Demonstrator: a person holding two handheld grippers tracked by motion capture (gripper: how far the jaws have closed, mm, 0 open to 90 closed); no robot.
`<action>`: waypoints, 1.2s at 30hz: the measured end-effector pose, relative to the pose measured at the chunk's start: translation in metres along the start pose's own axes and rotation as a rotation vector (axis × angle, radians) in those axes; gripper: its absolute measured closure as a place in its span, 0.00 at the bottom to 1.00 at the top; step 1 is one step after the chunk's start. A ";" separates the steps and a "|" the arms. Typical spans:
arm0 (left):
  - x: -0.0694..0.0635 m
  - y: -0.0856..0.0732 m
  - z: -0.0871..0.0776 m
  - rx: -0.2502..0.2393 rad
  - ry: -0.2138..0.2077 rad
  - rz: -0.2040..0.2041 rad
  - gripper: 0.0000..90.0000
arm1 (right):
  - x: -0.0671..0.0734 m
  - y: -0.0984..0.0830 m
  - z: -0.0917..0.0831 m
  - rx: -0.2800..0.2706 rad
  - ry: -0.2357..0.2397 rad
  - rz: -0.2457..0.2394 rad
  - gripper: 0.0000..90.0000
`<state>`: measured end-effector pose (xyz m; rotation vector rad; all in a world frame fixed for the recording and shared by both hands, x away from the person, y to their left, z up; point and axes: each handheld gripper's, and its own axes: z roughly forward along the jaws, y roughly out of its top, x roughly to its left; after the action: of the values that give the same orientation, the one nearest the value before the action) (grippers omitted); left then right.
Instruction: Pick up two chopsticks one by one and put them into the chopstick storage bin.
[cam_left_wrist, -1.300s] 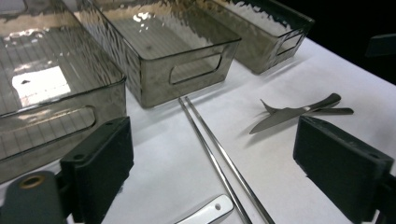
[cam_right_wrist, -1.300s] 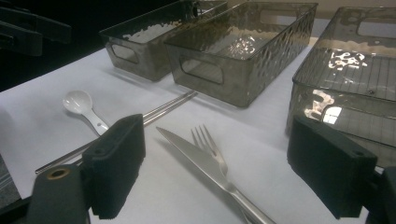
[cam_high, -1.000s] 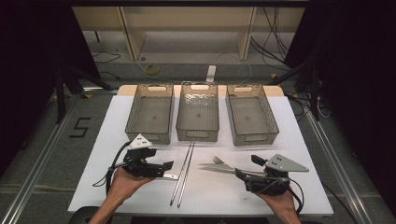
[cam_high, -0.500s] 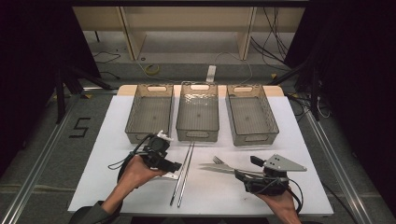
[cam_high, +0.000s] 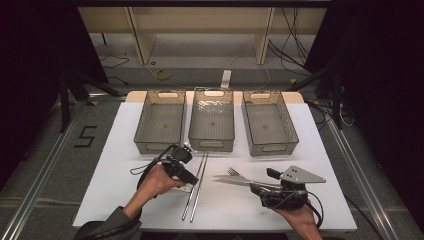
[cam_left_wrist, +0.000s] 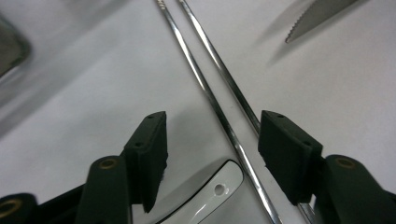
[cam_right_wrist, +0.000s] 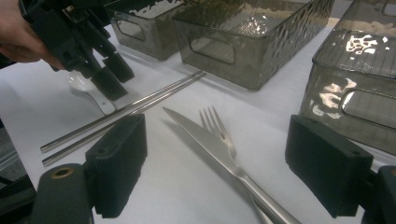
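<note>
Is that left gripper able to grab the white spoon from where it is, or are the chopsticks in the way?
Probably yes. The left gripper hangs open over the white spoon, but one of the chopsticks also runs between its jaws, so it may catch that too.

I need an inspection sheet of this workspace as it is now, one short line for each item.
Surface: white table, bare at its edges.
Job's things: metal chopsticks side by side; white spoon beside them.
Clutter: knife lying against fork; three empty bins in a row.
Grippers: left tool low over the table, jaws just been closing, a chopstick and the spoon handle between them, untouched; right tool open, astride the knife.
Cables: a black cable loops from the left tool.
Surroundings: wooden shelf frame, floor wires, dark curtains.
</note>
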<state>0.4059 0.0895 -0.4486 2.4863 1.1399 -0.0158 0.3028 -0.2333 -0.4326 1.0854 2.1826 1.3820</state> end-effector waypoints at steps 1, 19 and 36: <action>-0.001 0.001 0.001 0.014 -0.002 0.009 0.49 | 0.000 0.000 0.000 0.002 0.001 -0.001 0.24; -0.007 0.013 0.019 0.106 0.028 0.042 0.70 | 0.001 -0.001 0.002 0.021 0.005 -0.007 0.25; -0.017 0.015 0.022 0.132 0.101 0.101 0.80 | 0.002 0.000 0.000 0.017 -0.006 -0.018 0.27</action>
<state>0.4090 0.0599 -0.4604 2.6861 1.0835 0.0653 0.3020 -0.2319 -0.4327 1.0717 2.1984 1.3537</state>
